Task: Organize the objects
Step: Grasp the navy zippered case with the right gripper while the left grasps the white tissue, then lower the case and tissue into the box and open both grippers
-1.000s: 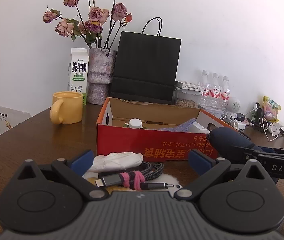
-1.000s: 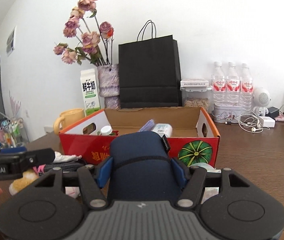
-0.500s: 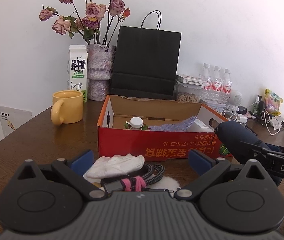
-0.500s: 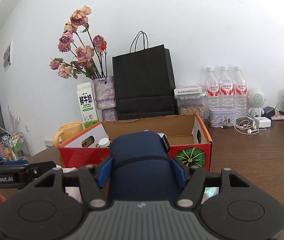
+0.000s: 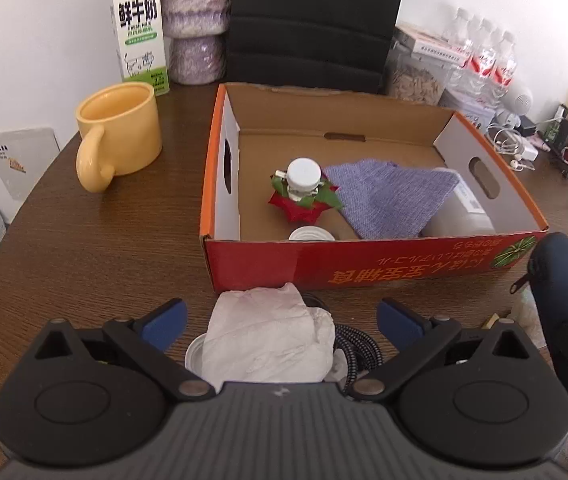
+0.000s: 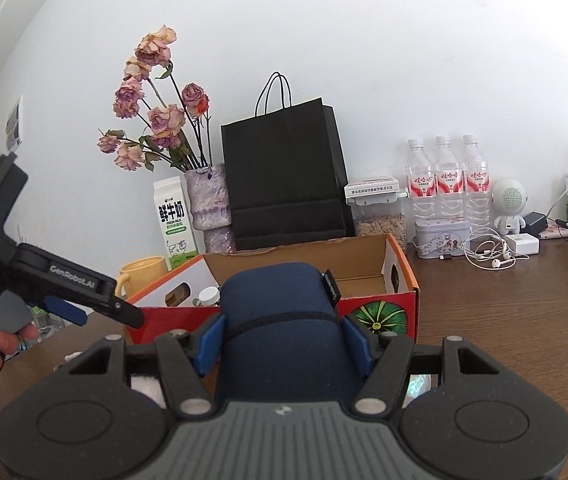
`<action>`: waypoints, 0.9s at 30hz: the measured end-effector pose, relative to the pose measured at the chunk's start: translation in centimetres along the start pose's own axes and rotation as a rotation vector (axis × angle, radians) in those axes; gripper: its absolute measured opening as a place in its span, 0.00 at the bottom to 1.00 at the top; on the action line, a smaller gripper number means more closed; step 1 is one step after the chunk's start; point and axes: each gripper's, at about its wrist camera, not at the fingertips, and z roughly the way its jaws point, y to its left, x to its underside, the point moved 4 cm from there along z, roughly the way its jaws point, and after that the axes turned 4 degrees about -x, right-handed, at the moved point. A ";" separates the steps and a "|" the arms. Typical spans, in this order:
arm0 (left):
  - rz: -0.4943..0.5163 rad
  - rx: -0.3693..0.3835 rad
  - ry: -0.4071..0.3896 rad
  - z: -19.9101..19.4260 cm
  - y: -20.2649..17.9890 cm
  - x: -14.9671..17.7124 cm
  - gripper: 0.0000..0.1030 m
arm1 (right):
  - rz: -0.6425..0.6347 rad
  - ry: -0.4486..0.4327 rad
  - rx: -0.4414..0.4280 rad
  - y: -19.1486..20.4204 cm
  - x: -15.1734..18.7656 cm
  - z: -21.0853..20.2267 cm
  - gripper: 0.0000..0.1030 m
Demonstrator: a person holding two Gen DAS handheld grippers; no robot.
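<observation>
Pinching a blue case (image 6: 284,320), the right gripper (image 6: 284,344) points at the box (image 6: 400,276) at 12 o'clock. The left gripper (image 5: 280,320) is spread wide over a tissue (image 5: 268,340).

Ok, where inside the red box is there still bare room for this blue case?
In the red box, the cardboard floor is bare along the back wall and the left side behind the small bottle. The right half is crowded by the purple cloth and a white container.
</observation>
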 end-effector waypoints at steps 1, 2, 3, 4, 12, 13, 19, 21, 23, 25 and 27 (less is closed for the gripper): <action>0.007 -0.021 0.012 0.4 0.0 -0.2 1.00 | 0.003 0.000 -0.001 0.0 0.0 0.0 0.60; 0.010 -0.038 0.024 0.7 0.1 -0.4 1.00 | 0.006 -0.001 -0.001 -0.1 0.0 0.0 0.60; 0.010 -0.043 0.043 1.1 0.2 -0.5 1.00 | 0.009 -0.002 -0.001 -0.2 0.0 -0.1 0.60; 0.006 -0.043 0.070 1.4 0.3 -0.6 1.00 | 0.013 -0.004 -0.001 -0.2 -0.1 -0.1 0.60; -0.070 -0.038 0.166 2.7 1.6 0.3 1.00 | 0.012 -0.013 -0.005 -0.1 -0.1 -0.3 0.60; -0.084 -0.030 0.168 2.7 1.8 0.4 1.00 | 0.009 -0.014 -0.004 -0.1 -0.1 -0.3 0.60; -0.200 0.040 0.189 3.6 2.9 1.0 1.00 | 0.003 -0.018 -0.004 0.0 -0.1 -0.4 0.60; -0.232 0.056 0.193 3.7 3.2 1.1 1.00 | 0.002 -0.018 -0.005 0.0 -0.1 -0.4 0.60; -0.257 0.061 0.188 3.8 3.4 1.3 0.97 | 0.001 -0.016 -0.003 0.0 -0.1 -0.4 0.60; -0.261 0.052 0.174 3.5 3.5 1.3 0.91 | -0.002 -0.015 -0.001 0.1 -0.1 -0.4 0.60; -0.261 0.044 0.165 3.2 3.6 1.3 0.80 | -0.004 -0.014 -0.001 0.1 -0.1 -0.4 0.60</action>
